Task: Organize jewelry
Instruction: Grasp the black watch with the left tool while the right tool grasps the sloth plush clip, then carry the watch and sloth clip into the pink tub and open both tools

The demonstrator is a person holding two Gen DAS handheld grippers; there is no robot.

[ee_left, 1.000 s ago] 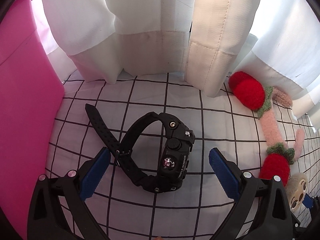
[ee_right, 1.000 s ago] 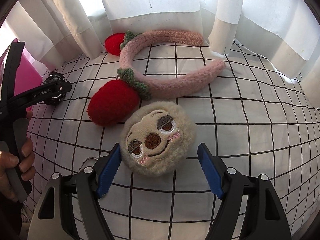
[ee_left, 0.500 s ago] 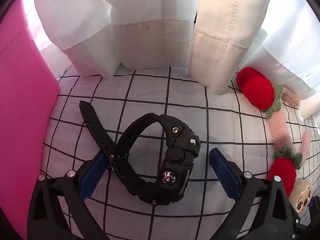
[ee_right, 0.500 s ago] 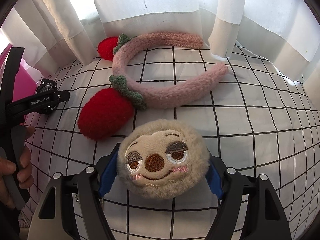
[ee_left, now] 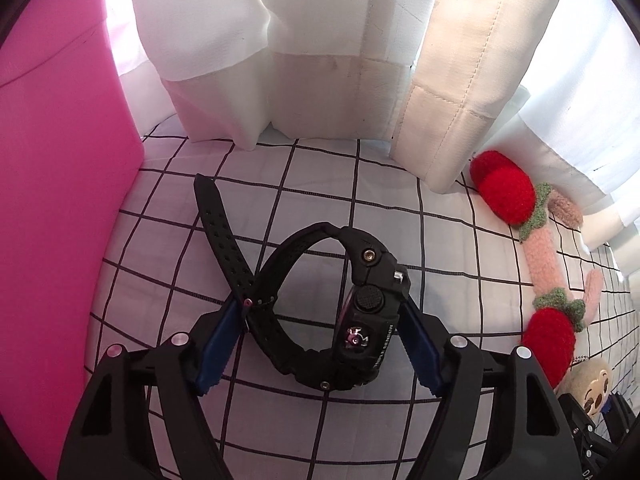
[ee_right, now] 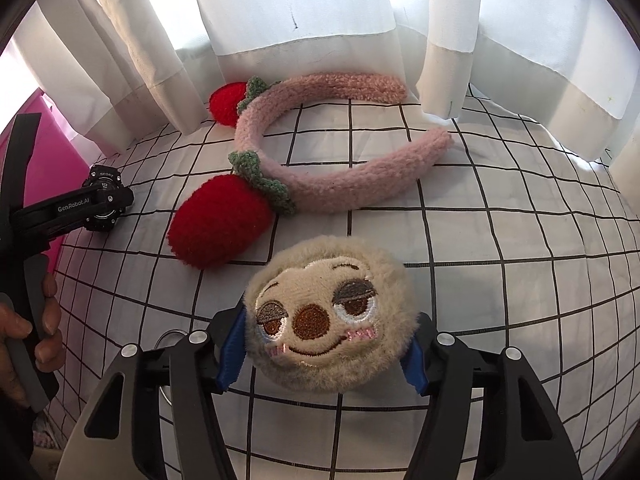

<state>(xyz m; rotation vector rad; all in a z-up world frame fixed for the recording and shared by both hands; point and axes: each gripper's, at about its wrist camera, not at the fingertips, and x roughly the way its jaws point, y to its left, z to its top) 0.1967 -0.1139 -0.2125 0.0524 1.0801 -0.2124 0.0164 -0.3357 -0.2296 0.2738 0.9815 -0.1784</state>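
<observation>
Left tool: blue pads have just been closing around the chunky black plastic sports watch; one pad meets the strap by the buckle, the other presses the face of the case, so it is pinching the watch.
Right tool: jaws have just been closing on the round beige plush sloth-face charm; both blue pads sink into its fur, so it is pinching the charm.
Landmark: fuzzy pink headband with two red knitted strawberries, lying on the white bed sheet with black grid lines.
Watch position: well apart from the headband, on its strawberry side, close to the bright pink panel; it stands on edge with the loose strap end pointing toward the white curtain.
Charm position: just beside the headband's nearer strawberry, on the side away from the curtain; a thin metal ring shows at its edge under the right tool.
Step in hand: securing both grasps before a lift, as I judge it.
Doing it well, watch: the strap side is springy, so squeeze until the loop stops giving, then lift straight up so the case does not pivot out.
Doing it well, charm: fur compresses, so close firmly on the body and keep the ring hanging free.
Risk: the watch twisting between the pads.
Destination: no jewelry box or tray is identifiable; the pink panel may belong to one, I cannot tell.
</observation>
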